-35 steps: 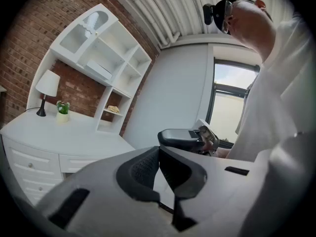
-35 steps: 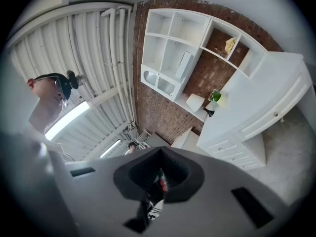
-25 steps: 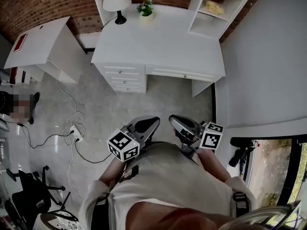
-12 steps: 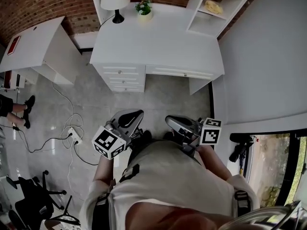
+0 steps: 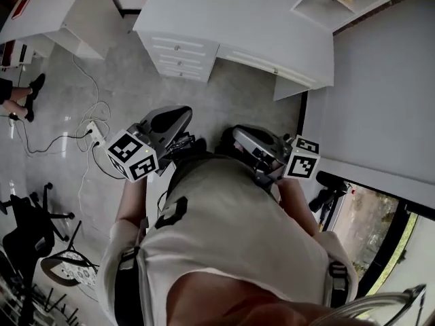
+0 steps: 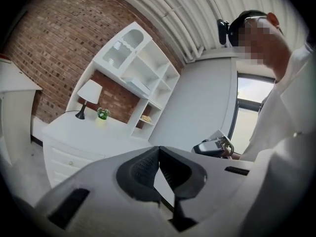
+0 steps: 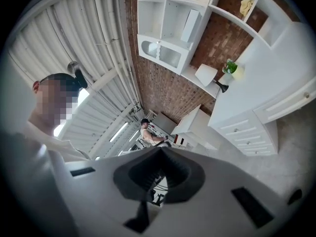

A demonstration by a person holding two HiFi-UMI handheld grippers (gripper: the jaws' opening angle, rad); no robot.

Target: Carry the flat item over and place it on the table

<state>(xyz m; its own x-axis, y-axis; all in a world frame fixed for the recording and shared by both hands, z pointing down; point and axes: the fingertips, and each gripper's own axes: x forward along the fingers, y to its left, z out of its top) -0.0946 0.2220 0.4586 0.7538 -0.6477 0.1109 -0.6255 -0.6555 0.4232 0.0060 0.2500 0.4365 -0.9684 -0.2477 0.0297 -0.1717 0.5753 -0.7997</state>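
**Both grippers closed and empty in front of the white desk**

A flat red item (image 5: 23, 3) lies on a white side table (image 5: 68, 5), left of the white desk with drawers (image 5: 238, 19). In front of the desk, the left gripper (image 6: 159, 152) has its jaws pressed together and holds nothing. To its right, also before the desk, the right gripper (image 7: 160, 151) is likewise closed and empty.

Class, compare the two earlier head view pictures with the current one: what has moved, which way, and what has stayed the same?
The left gripper has swung leftward in the head view, widening its gap from the right gripper, which barely shifted. The white desk has slid toward the frame's top. Nothing was taken hold of or let go: both grippers stay shut and empty.
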